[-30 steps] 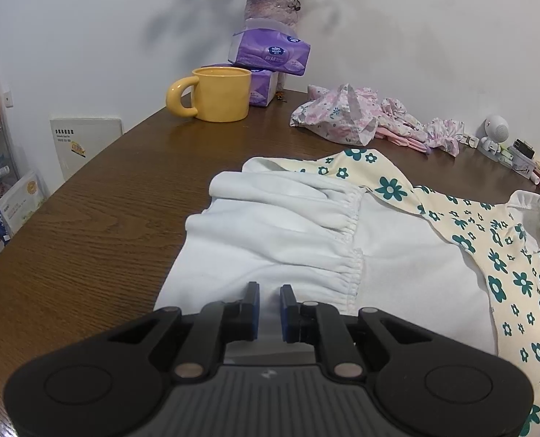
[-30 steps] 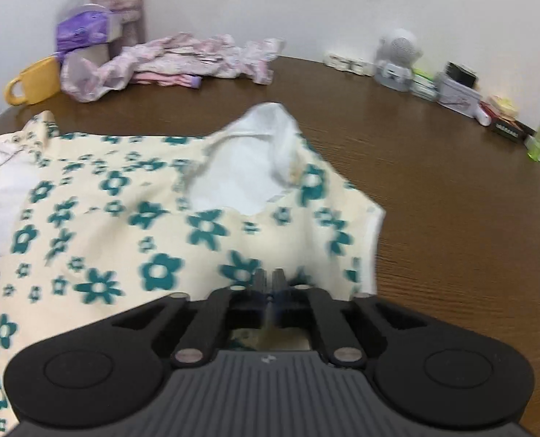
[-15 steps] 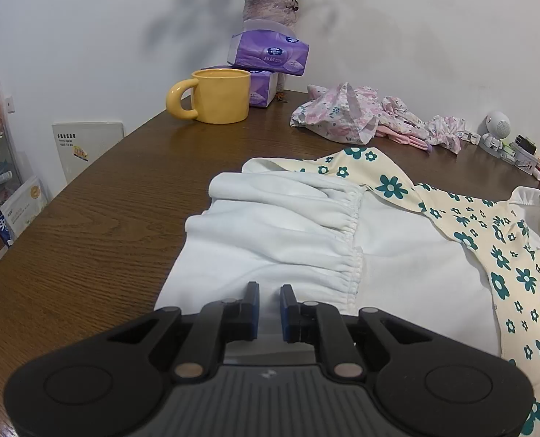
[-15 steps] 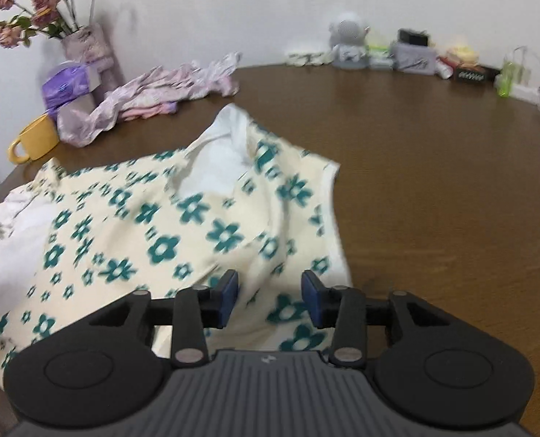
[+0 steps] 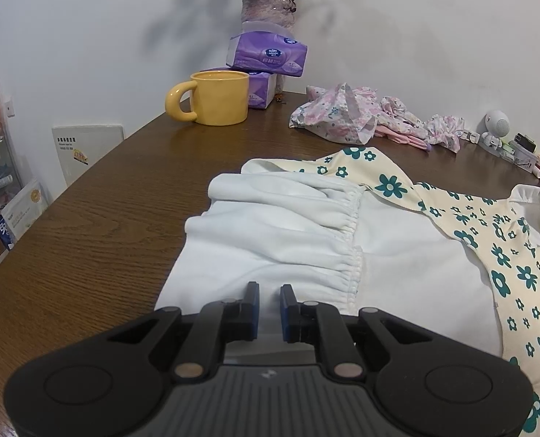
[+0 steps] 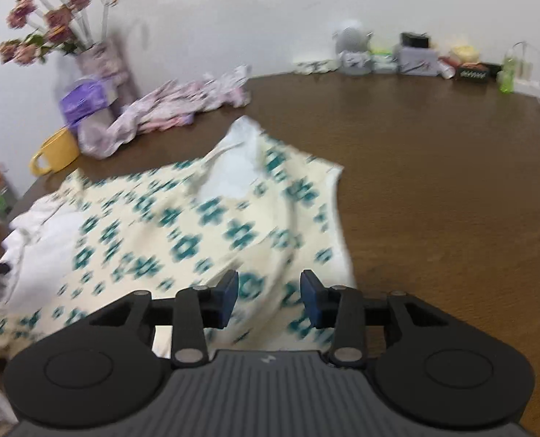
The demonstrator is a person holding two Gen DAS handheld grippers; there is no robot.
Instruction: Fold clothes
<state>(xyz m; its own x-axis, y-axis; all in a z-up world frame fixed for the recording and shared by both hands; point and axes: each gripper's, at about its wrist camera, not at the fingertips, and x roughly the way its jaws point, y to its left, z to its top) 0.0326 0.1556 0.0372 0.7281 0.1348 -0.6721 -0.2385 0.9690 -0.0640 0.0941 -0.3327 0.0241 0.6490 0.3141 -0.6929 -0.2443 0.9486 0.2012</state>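
Observation:
A cream top with teal flowers [image 6: 197, 225] lies spread on the brown table [image 6: 433, 182], its white collar toward the wall. It overlaps a white garment with gathered elastic seams [image 5: 288, 225], and its flowered edge [image 5: 506, 255] shows at the right of the left wrist view. My left gripper [image 5: 270, 309] sits at the white garment's near edge, jaws nearly together with white cloth pinched between the pads. My right gripper [image 6: 270, 298] hovers over the top's near right corner. Its jaws are opening and its pads press on nothing.
At the back left stand a yellow mug [image 5: 219, 98], stacked purple tissue packs [image 5: 266, 52] and a flower vase [image 5: 268, 11]. A heap of pink floral clothes [image 5: 342, 116] lies by the wall. Small gadgets and bottles [image 6: 415, 58] line the back right edge. Bare wood [image 5: 87, 236] lies left of the clothes.
My right gripper was shut on the flowered top's hem; it has let go, opened and drawn back and up. The top now lies flatter. My left gripper has kept still.

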